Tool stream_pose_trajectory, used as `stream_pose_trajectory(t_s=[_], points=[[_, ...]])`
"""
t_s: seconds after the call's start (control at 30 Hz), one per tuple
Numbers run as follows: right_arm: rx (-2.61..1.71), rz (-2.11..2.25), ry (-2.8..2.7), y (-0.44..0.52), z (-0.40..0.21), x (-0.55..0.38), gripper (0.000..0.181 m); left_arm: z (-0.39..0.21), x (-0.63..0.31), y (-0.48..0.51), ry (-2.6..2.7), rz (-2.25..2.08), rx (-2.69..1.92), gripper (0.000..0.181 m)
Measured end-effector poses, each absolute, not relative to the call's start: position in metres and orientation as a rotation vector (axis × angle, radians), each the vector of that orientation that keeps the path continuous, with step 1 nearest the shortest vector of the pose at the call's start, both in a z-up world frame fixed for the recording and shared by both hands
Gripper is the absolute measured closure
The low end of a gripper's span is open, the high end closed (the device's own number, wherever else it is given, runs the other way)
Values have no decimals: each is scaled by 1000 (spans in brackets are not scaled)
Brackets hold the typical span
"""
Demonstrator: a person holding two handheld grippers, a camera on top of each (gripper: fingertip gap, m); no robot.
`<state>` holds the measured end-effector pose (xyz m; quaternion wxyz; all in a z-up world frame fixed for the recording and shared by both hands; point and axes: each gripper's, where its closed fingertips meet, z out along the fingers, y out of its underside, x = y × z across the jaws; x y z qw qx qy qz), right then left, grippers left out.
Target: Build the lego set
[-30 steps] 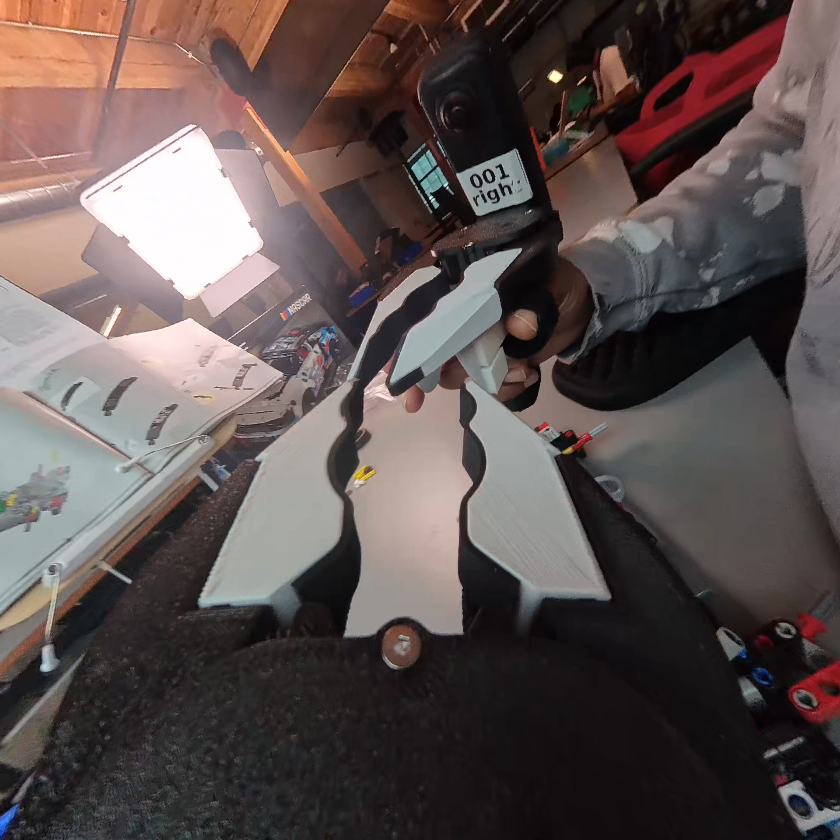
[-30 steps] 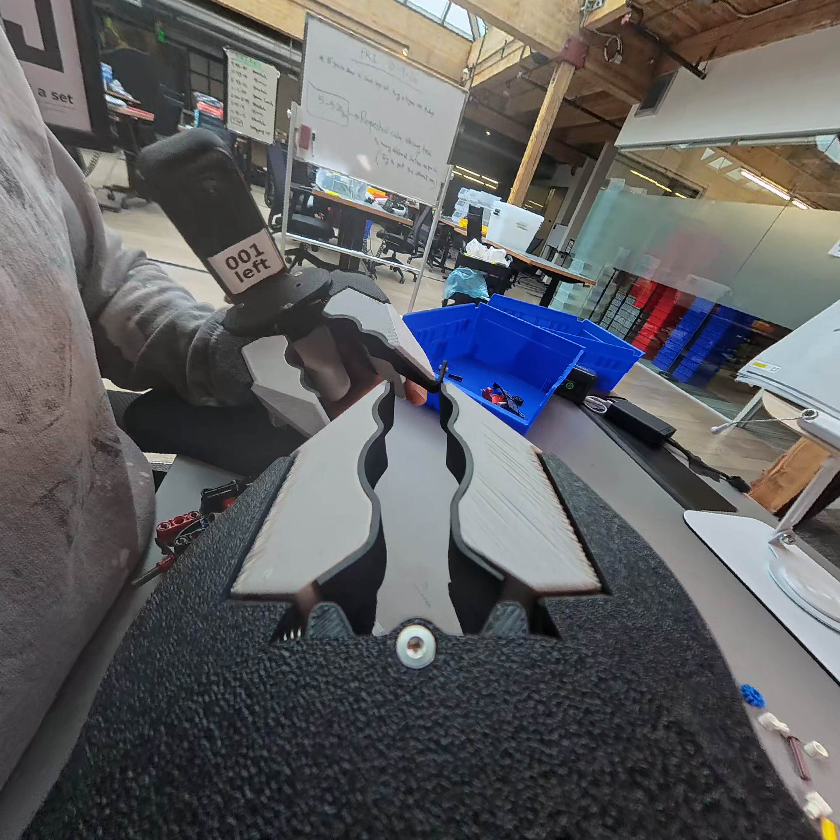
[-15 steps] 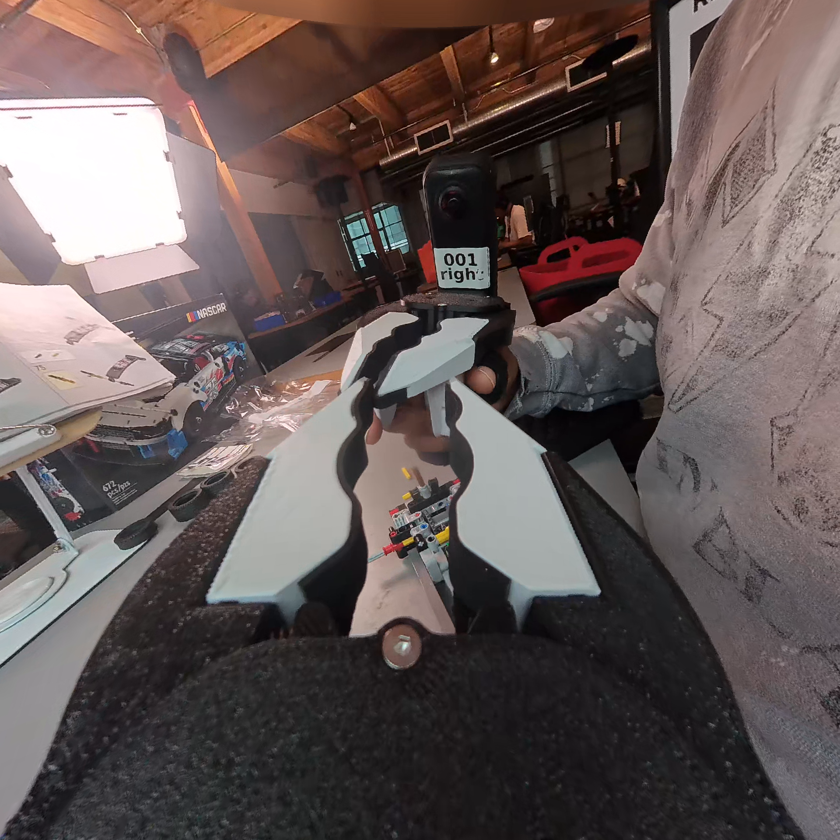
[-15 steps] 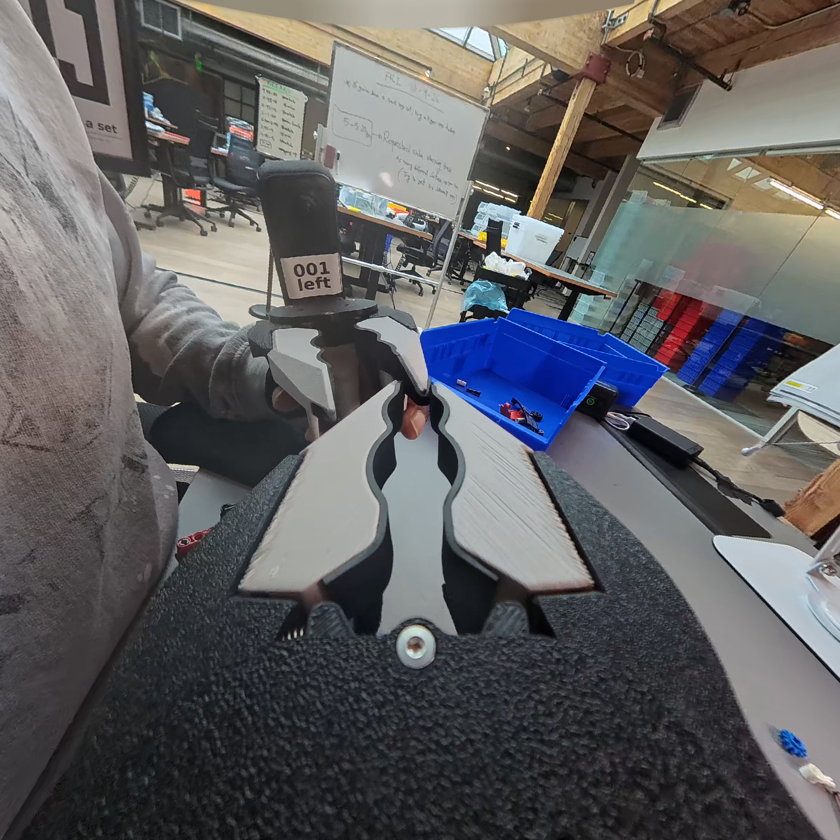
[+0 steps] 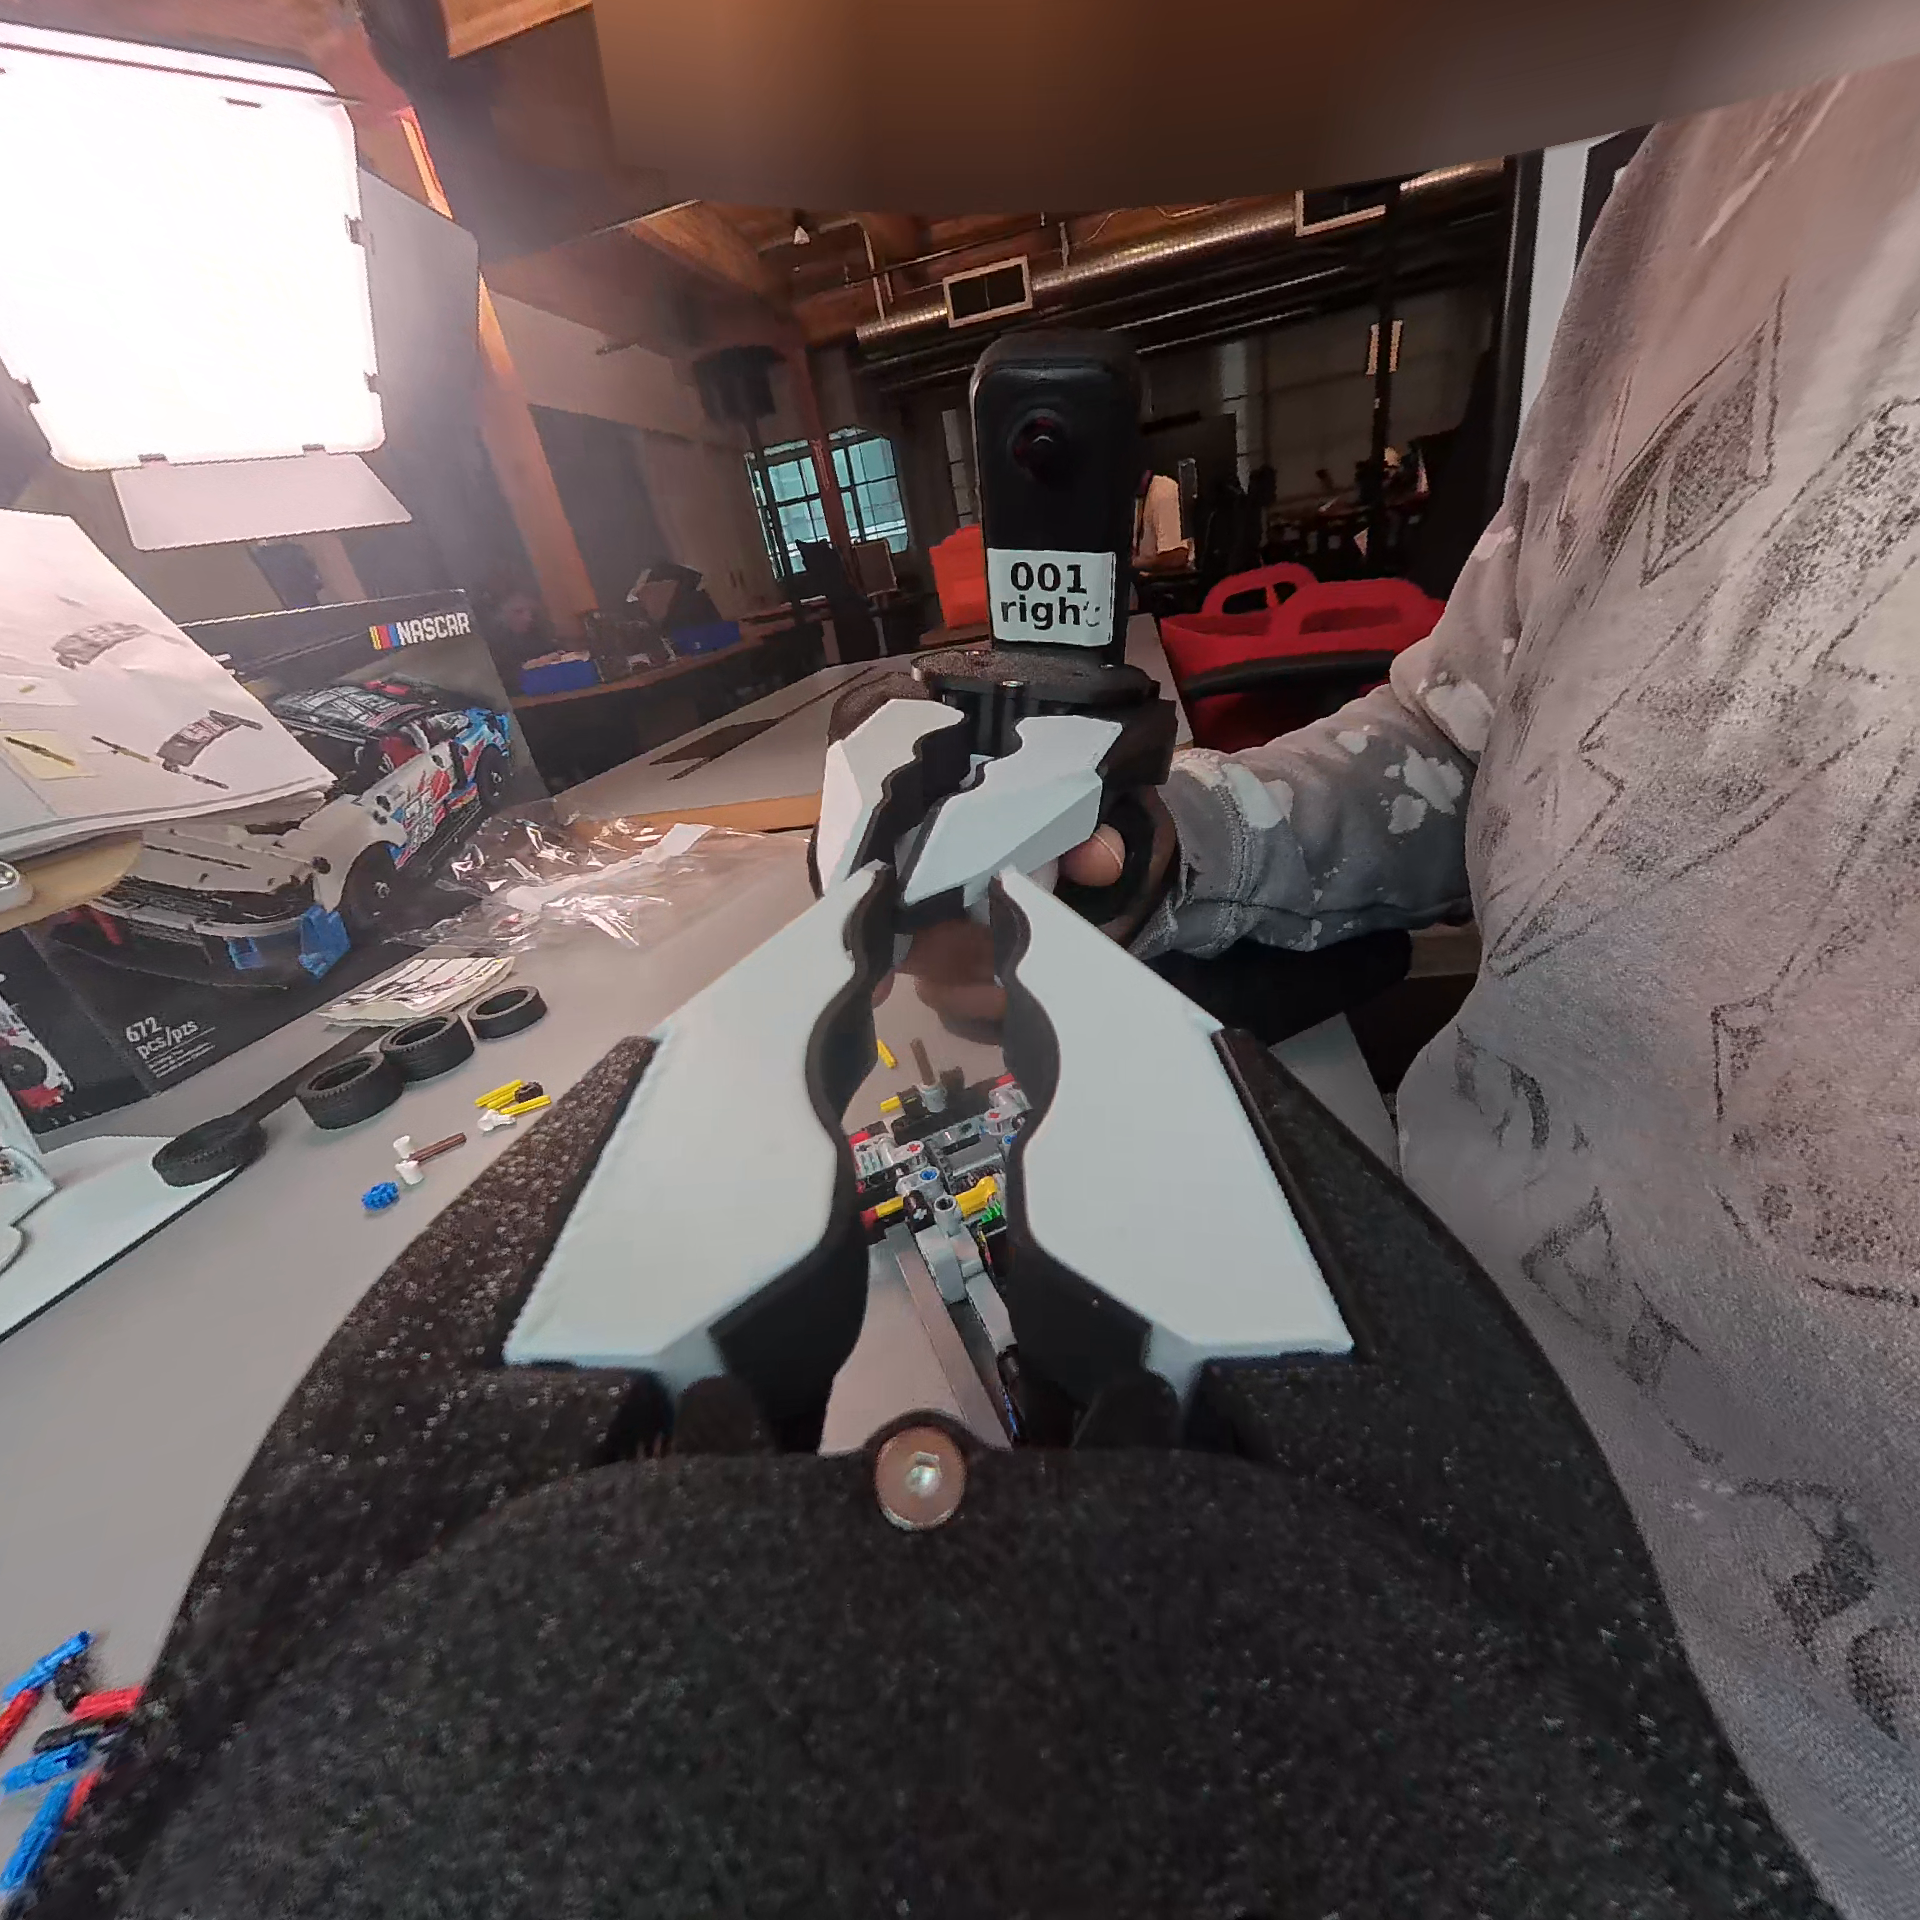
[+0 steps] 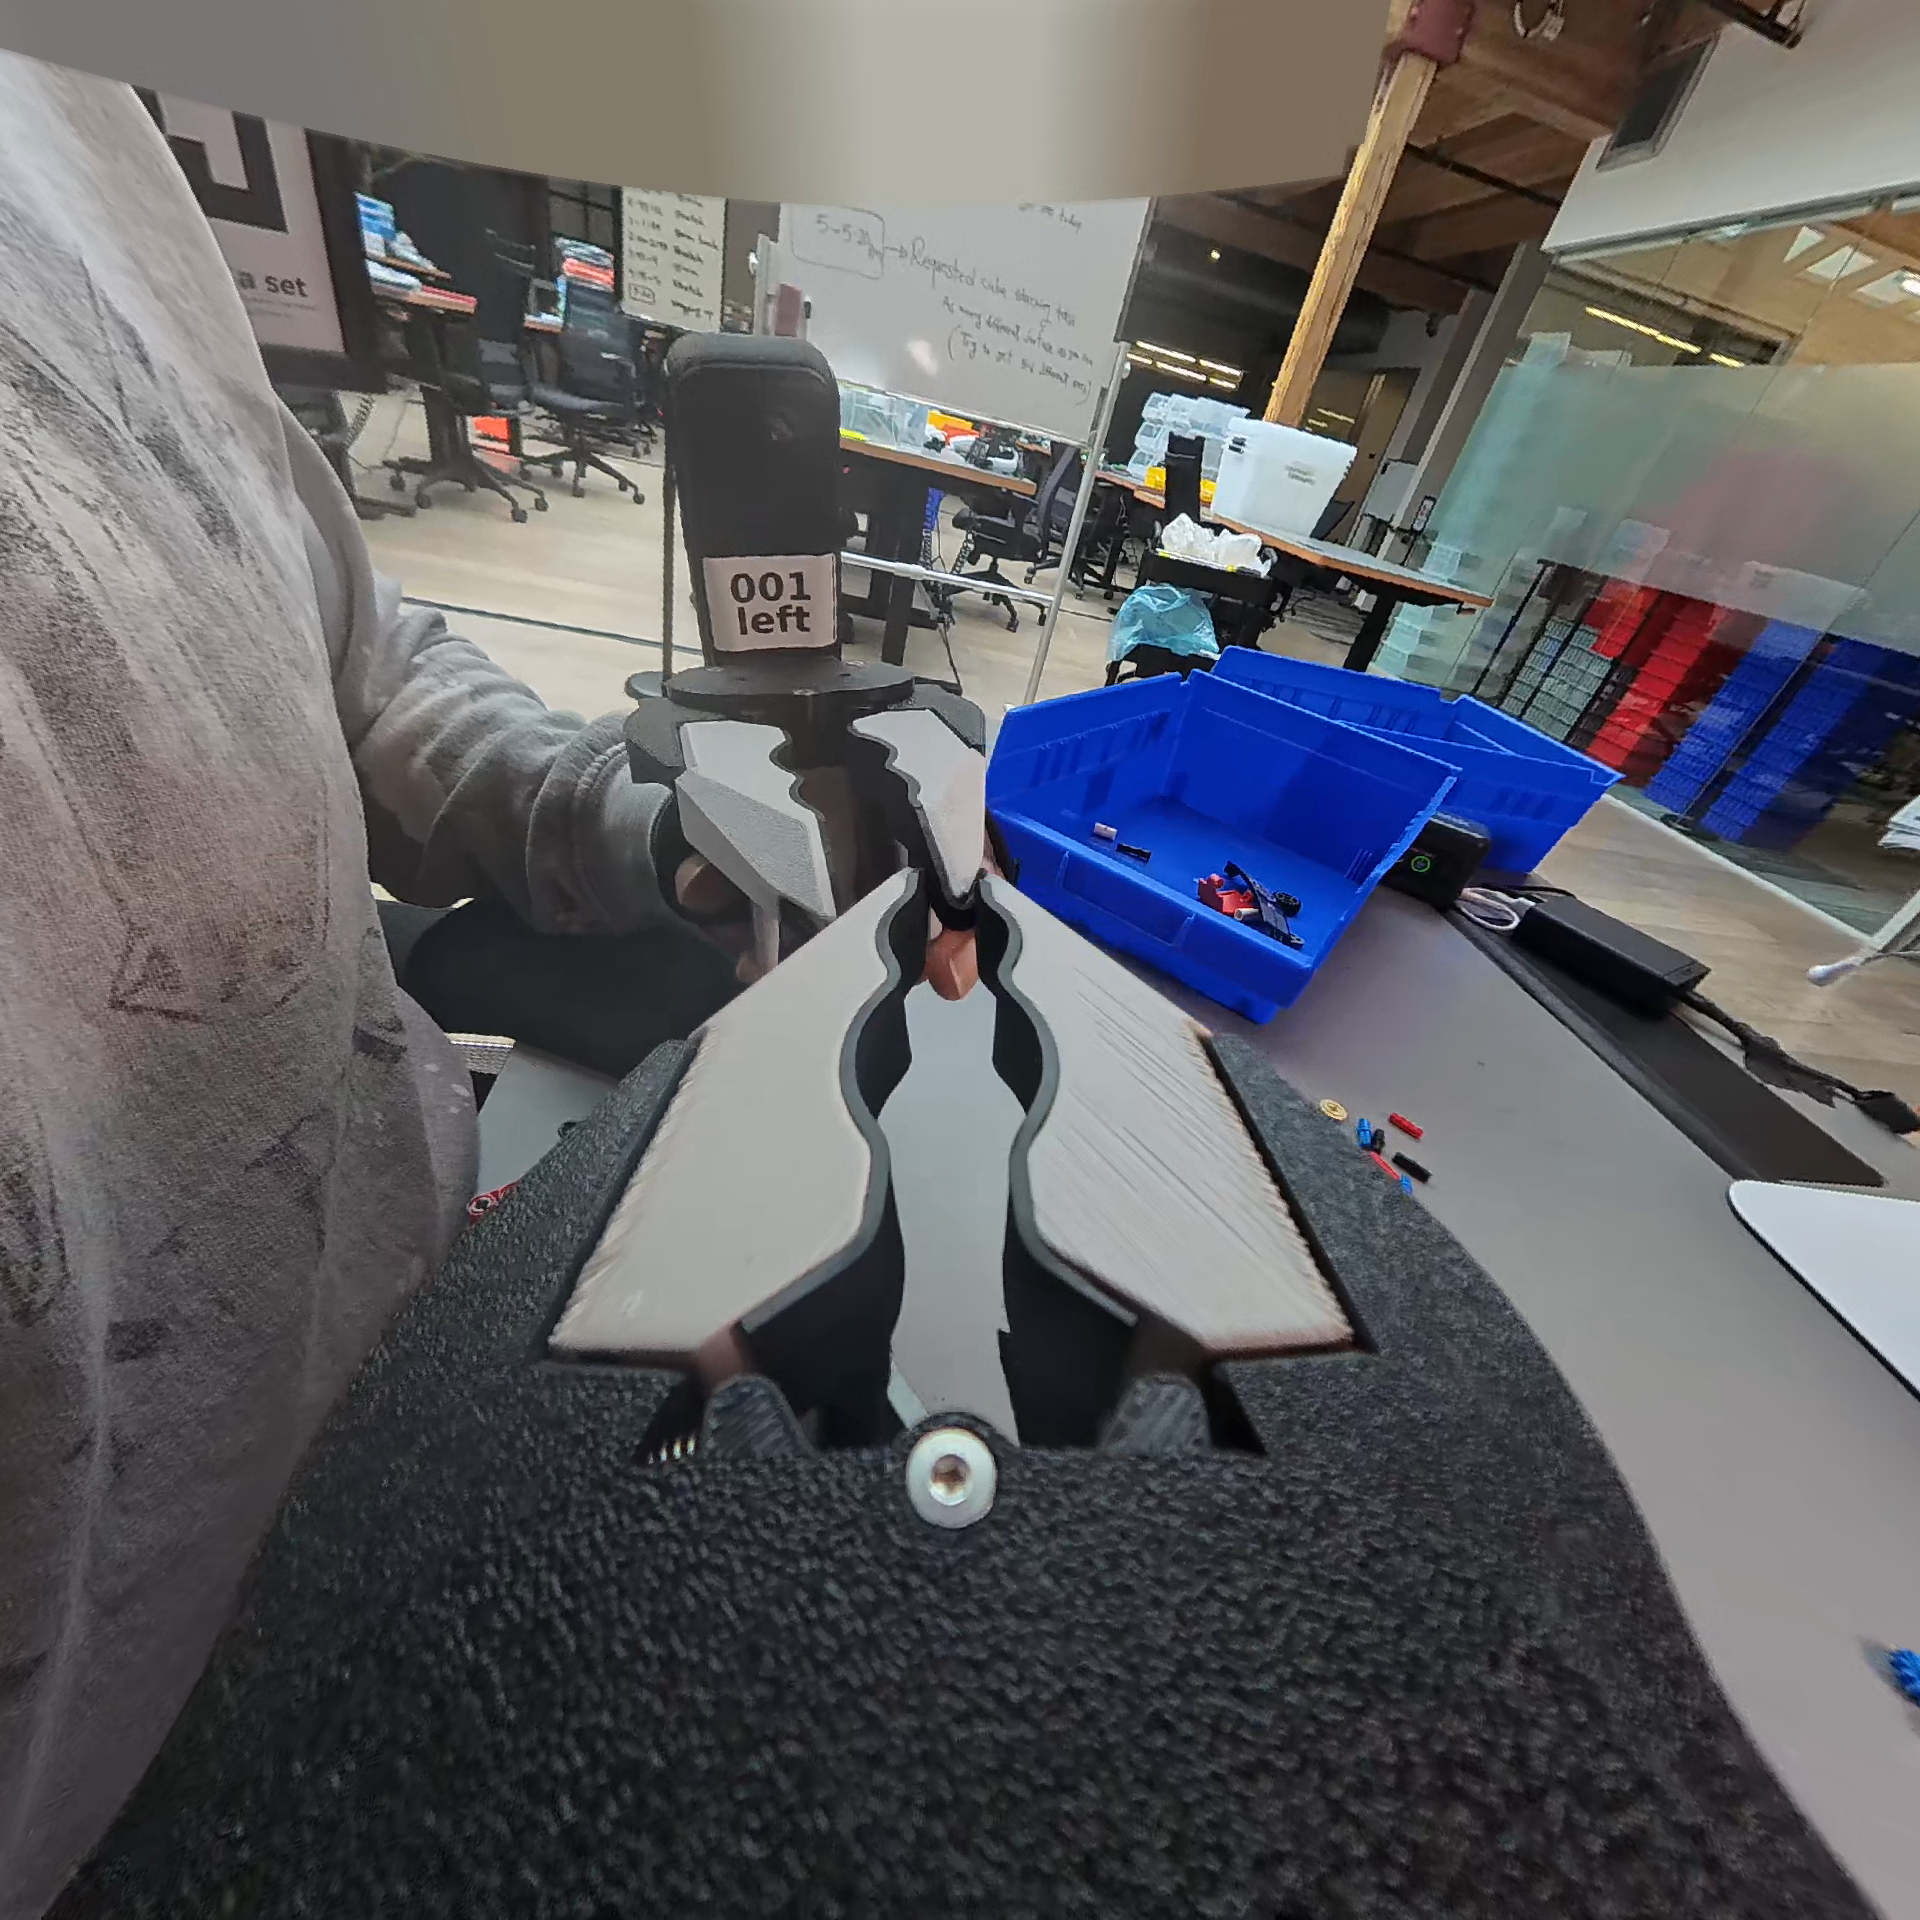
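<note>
We hold both grey-fingered grippers raised and facing each other, tips nearly meeting. Our left gripper (image 5: 940, 899) and right gripper (image 6: 948, 902) both stand parted with nothing between the fingers. The partly built multicoloured Lego chassis (image 5: 935, 1153) sits on the grey table (image 5: 208, 1330) beneath the left gripper. Four black rubber tyres (image 5: 416, 1049) lie at ten o'clock; a blue plastic bin (image 6: 1195, 842) at two o'clock.
</note>
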<state>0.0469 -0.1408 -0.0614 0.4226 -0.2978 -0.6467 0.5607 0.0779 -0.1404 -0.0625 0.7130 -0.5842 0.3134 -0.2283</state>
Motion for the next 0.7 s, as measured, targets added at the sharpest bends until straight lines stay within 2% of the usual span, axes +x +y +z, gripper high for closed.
stream_pose_trajectory(t_s=[0.27, 0.43, 0.7], points=[[-660, 1377, -1633, -149, -56, 52, 177, -56, 81, -149, 691, -604, -1244, 167], [-683, 1389, -1519, -148, -46, 47, 174, -46, 79, -152, 675, -640, -1200, 158], [-701, 1447, -1442, -149, -39, 49, 170, -41, 81, -156, 629, -772, -1184, 155]])
